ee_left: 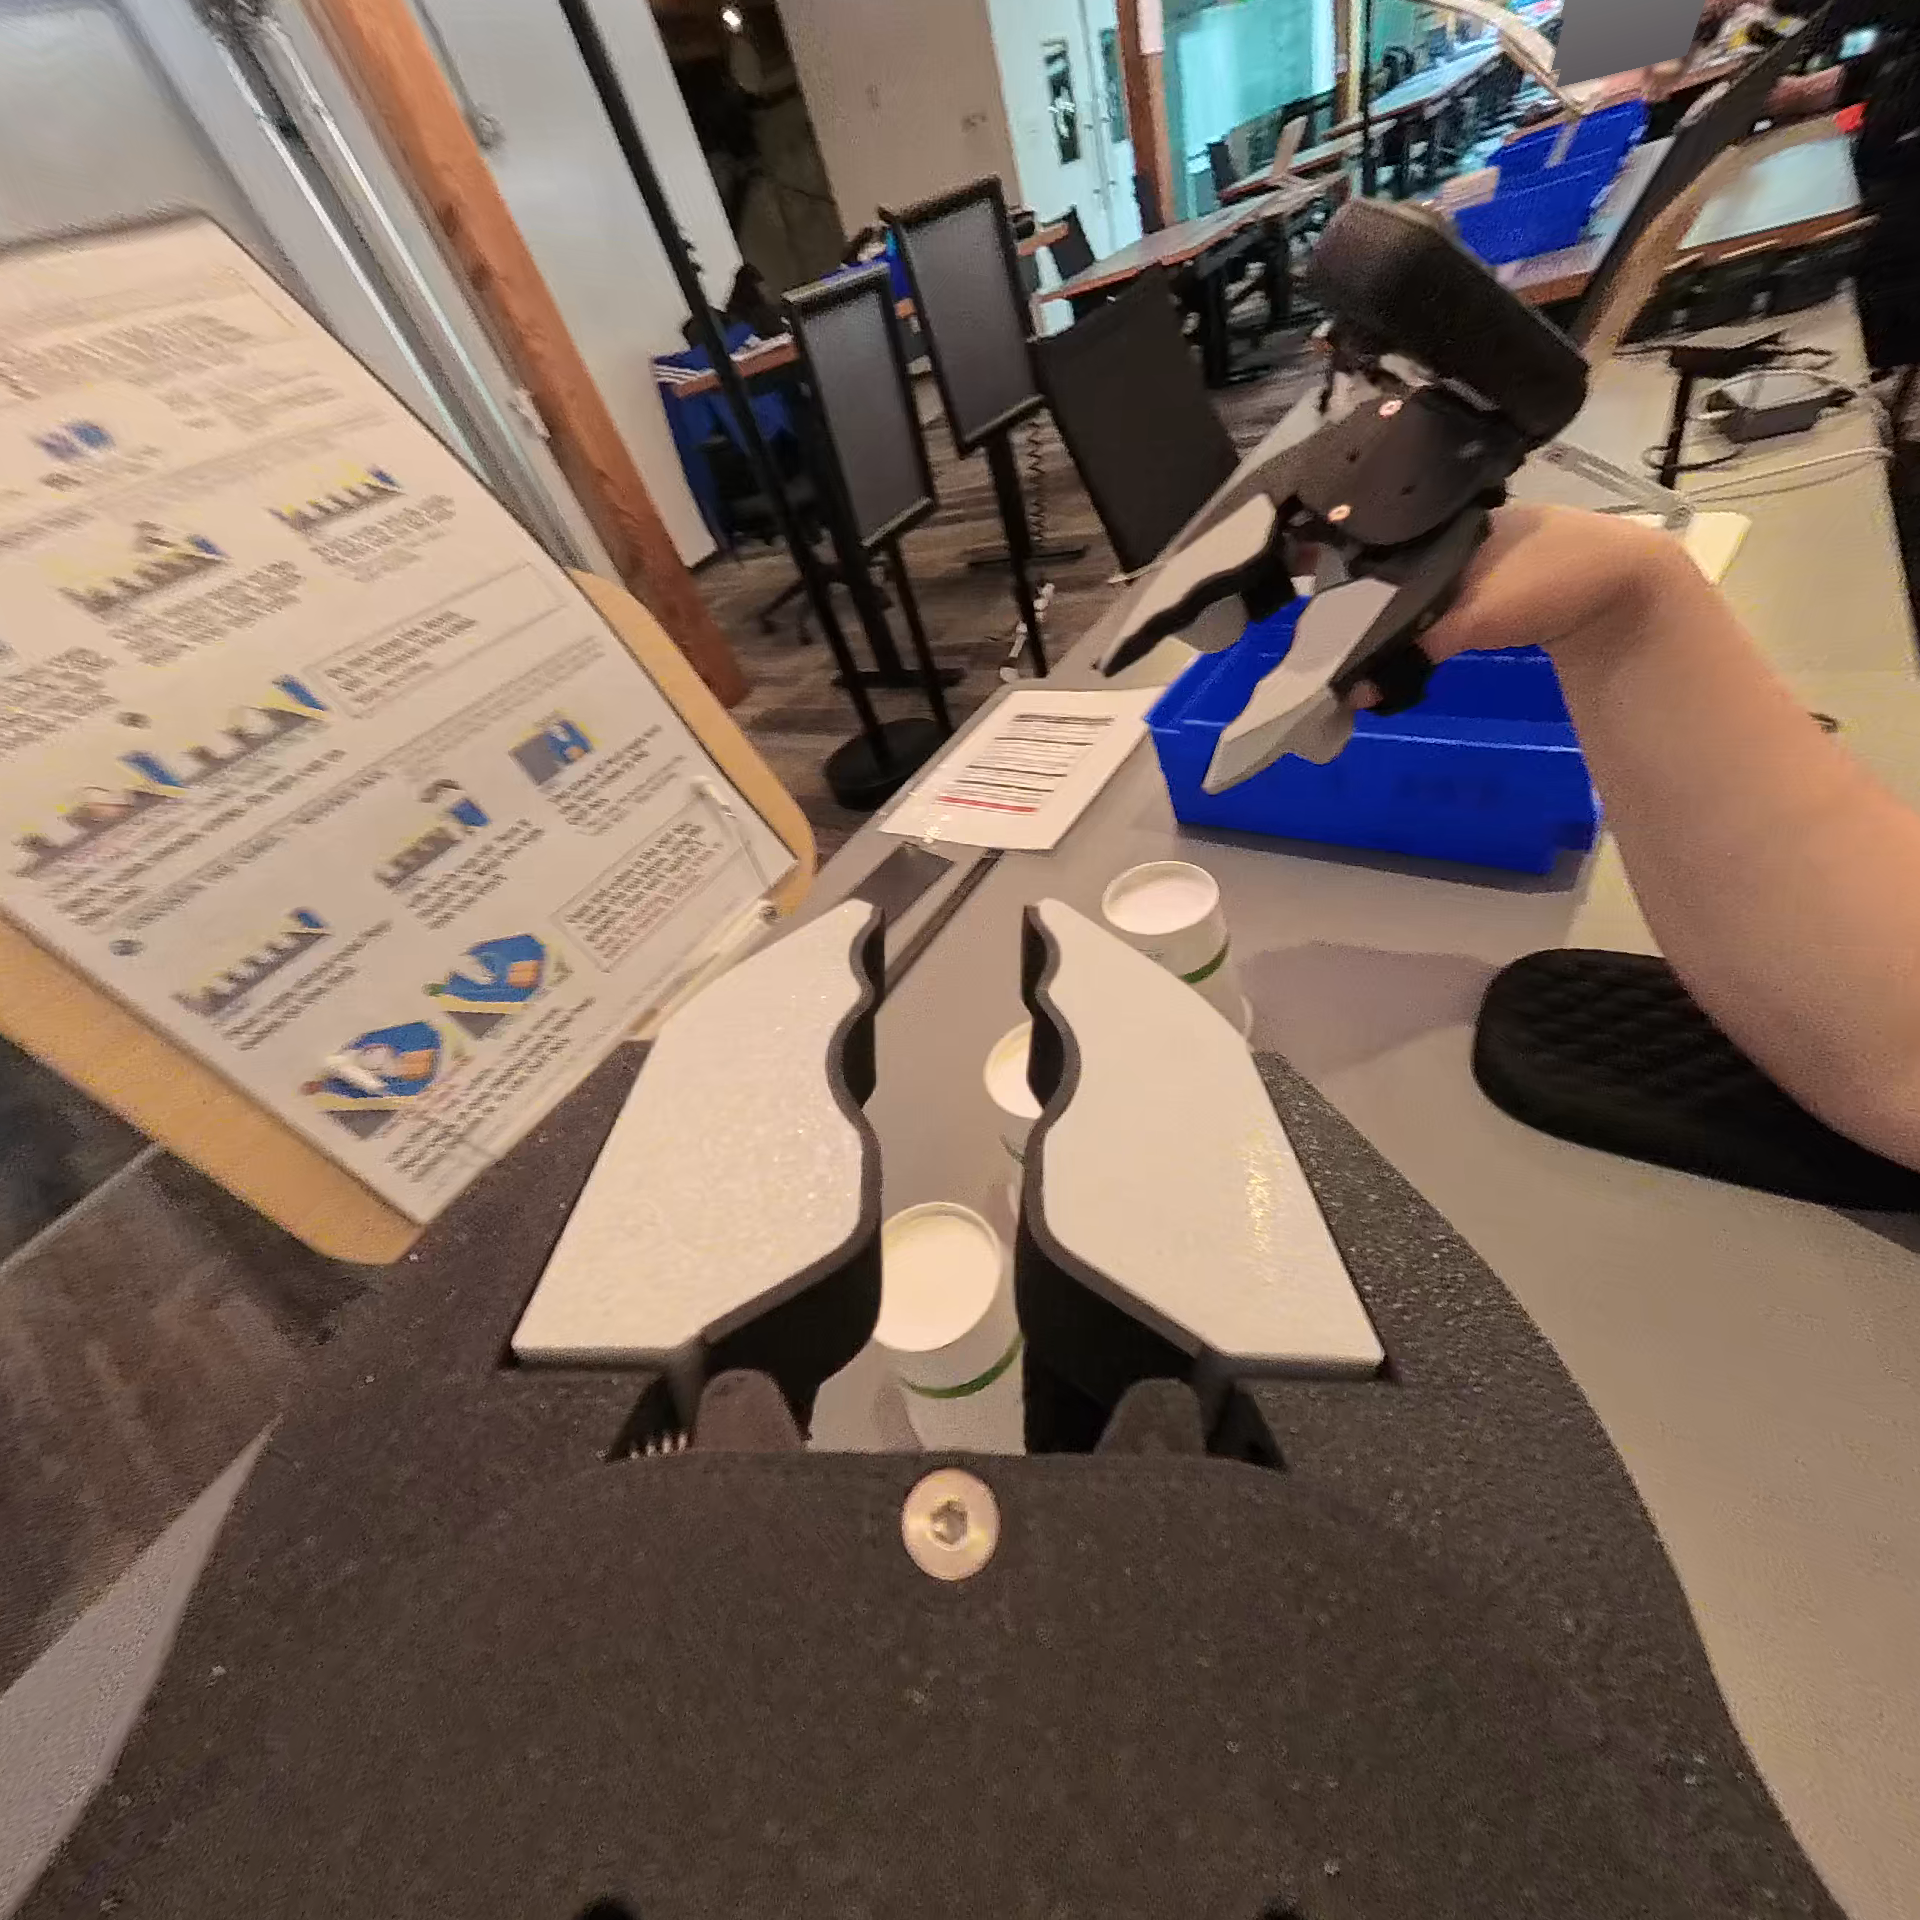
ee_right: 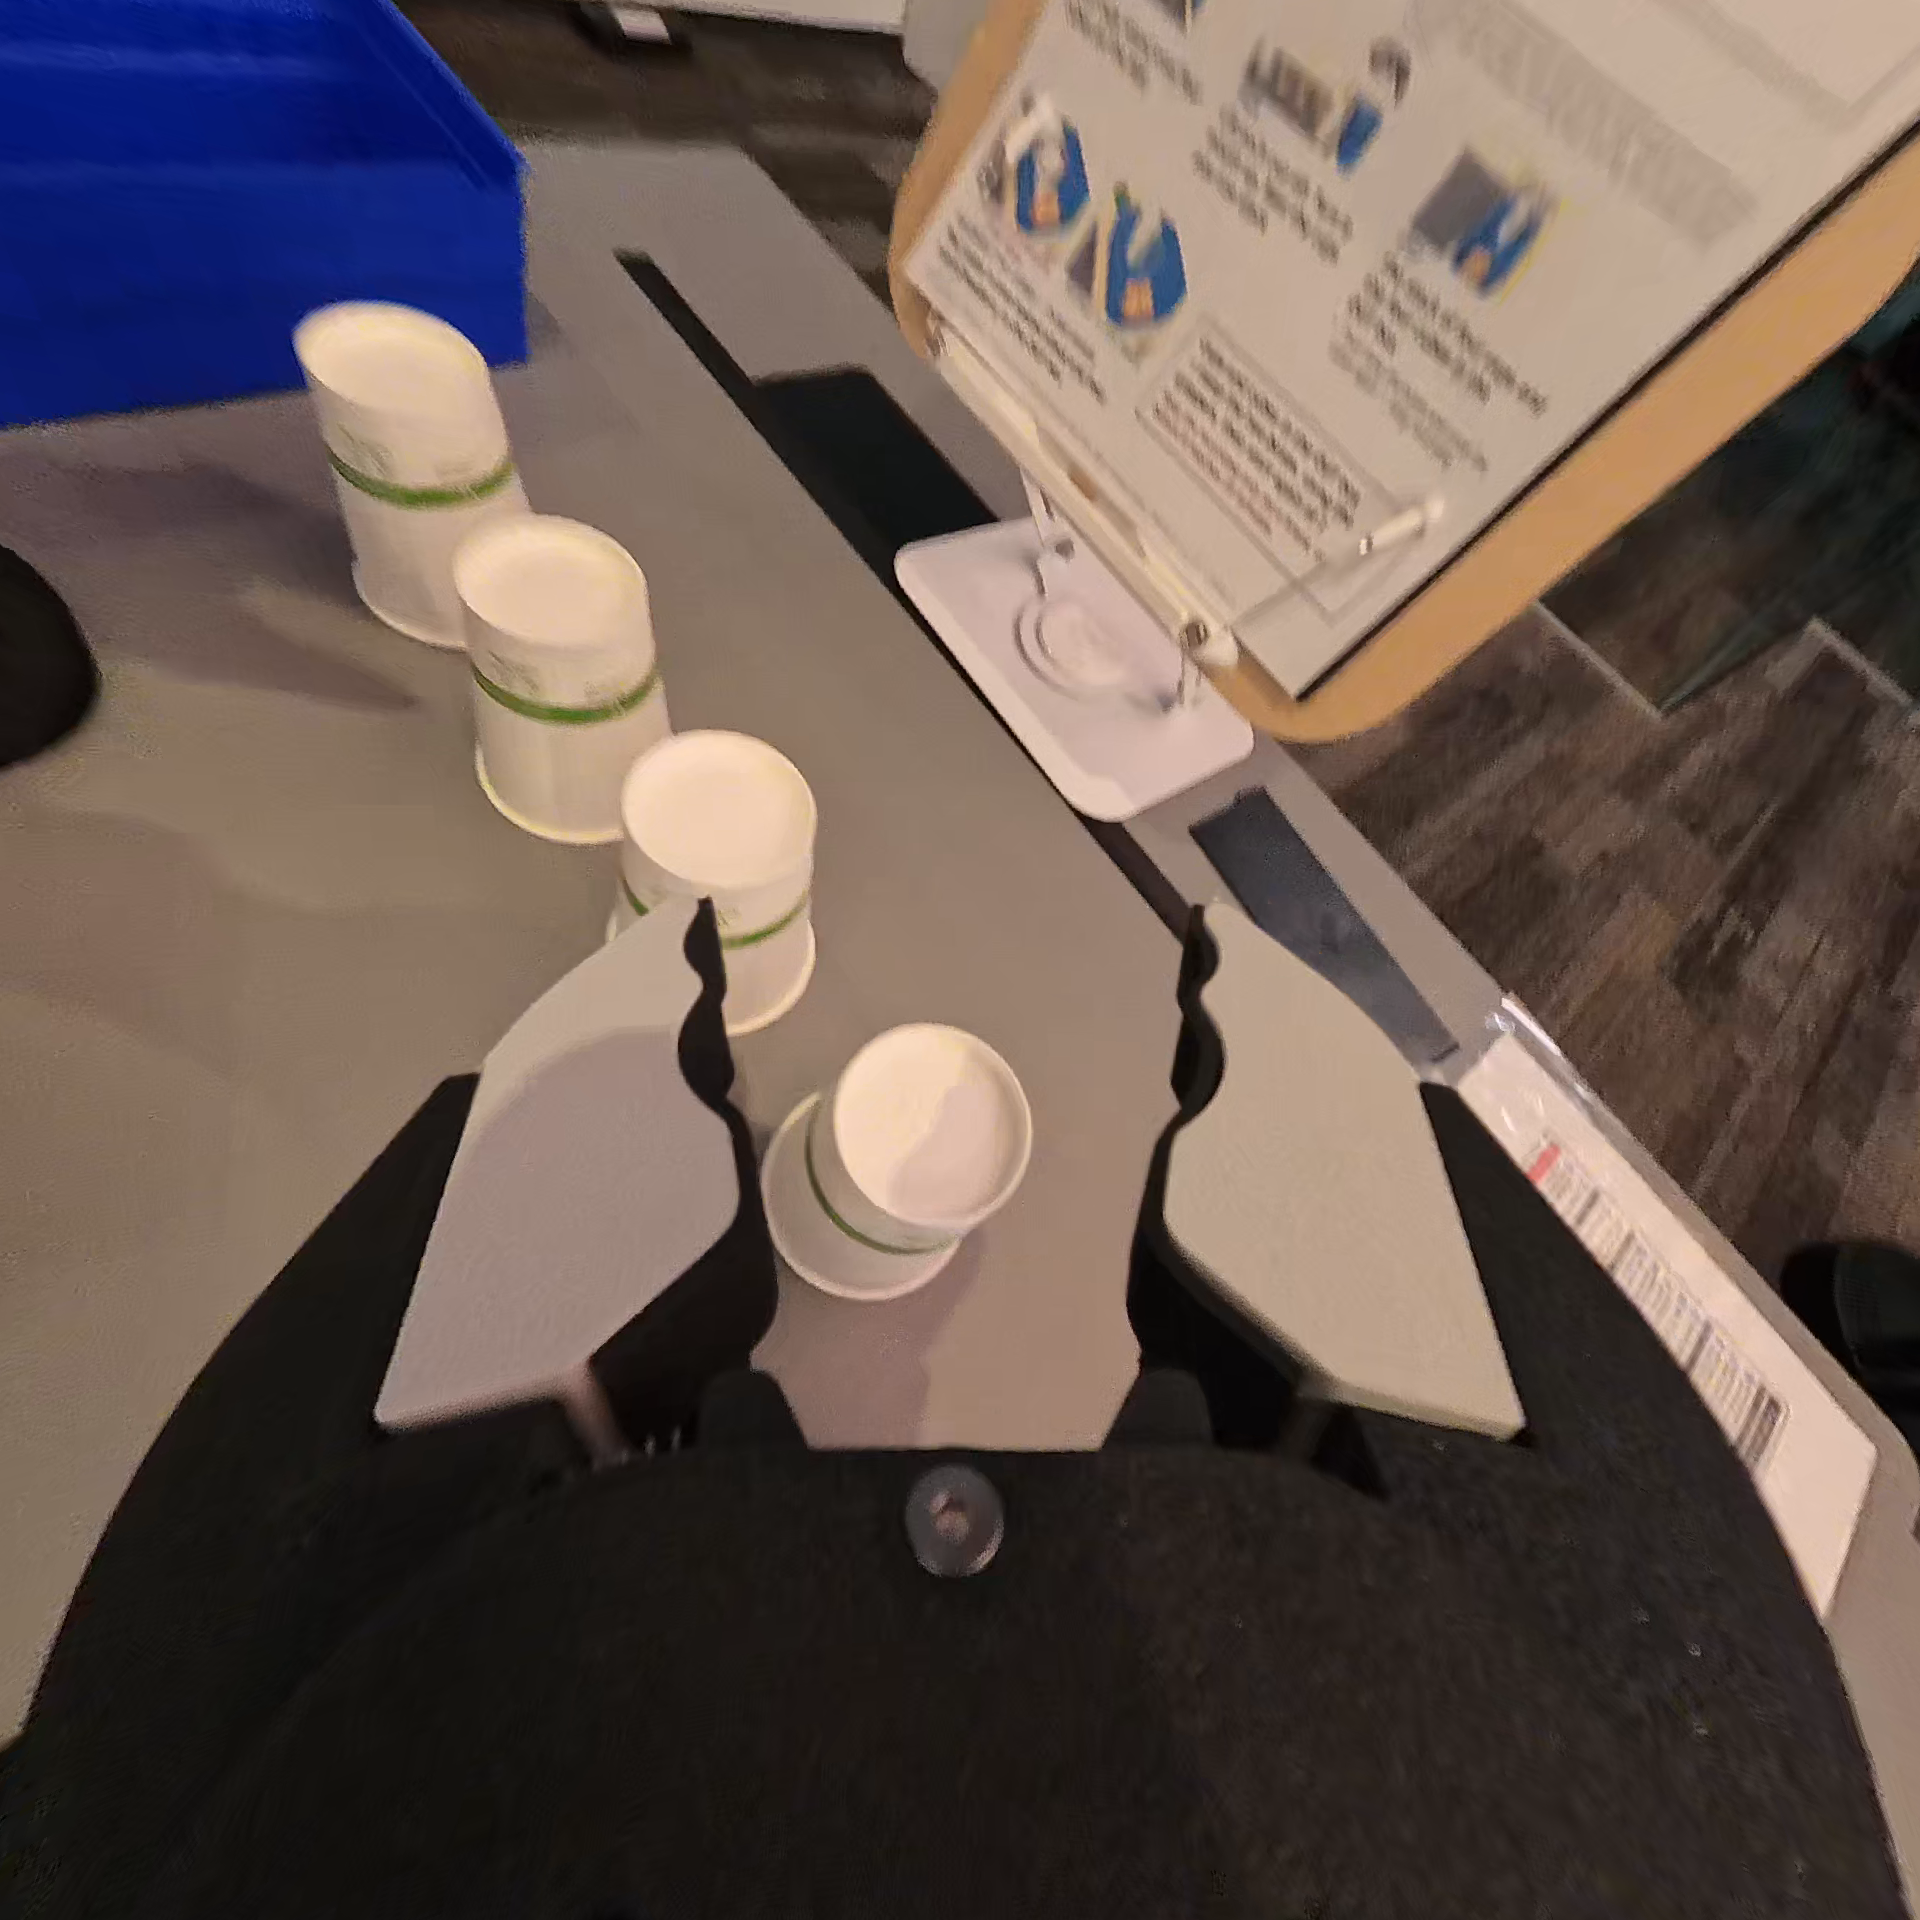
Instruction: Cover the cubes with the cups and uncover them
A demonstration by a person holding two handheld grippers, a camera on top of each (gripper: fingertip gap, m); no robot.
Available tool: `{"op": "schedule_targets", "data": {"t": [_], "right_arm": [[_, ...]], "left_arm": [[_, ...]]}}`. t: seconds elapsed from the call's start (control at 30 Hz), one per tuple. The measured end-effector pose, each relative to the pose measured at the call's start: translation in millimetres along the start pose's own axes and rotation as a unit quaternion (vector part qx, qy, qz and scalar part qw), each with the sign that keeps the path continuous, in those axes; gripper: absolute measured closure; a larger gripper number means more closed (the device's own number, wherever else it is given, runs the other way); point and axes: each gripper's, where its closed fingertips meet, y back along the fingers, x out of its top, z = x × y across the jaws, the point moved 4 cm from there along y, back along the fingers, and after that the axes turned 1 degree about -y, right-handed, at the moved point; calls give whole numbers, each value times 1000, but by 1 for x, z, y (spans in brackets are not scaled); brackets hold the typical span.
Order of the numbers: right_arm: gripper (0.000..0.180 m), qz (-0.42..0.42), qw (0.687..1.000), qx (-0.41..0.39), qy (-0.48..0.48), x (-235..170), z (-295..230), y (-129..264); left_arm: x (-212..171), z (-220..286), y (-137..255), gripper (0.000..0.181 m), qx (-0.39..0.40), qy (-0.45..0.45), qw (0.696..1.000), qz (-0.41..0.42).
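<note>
Cups [ee_right: 717, 873], 4 inverted in a near-to-far row on the grey table [ee_right: 208, 987], appear light, thin-walled and crushable: grip mid-wall gently; right gripper [ee_right: 951, 1039] spread wide, left gripper [ee_left: 951, 1039] narrowly parted, both empty.

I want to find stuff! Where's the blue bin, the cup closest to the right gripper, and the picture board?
blue bin [ee_left: 1382, 800]: left wrist view, on its front wall.
nearest paper cup [ee_right: 925, 1127]: right wrist view, on its upturned white base.
instruction board [ee_right: 1351, 260]: right wrist view, on its printed sheet.
</note>
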Motion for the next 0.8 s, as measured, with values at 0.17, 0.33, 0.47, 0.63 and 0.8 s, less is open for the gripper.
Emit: {"op": "schedule_targets", "data": {"t": [0.17,0.33,0.47,0.63,0.8], "right_arm": [[96,-94,995,7,-16,-46,14,-19],[96,-144,989,4,-21,-66,15,-29],[95,-192,981,0,4,-71,4,-34],[98,-207,978,8,29,-64,-9,-37],[112,-253,965,24,67,-62,-24,-33]], "left_arm": [[-33,4,-29,159,-24,21,999,-30],[-48,7,-39,159,-52,65,996,-31],[-56,5,-40,159,-43,66,996,-50],[-53,-4,-32,159,-35,82,995,-37],[-50,-8,-22,159,-31,87,995,-27]]}}
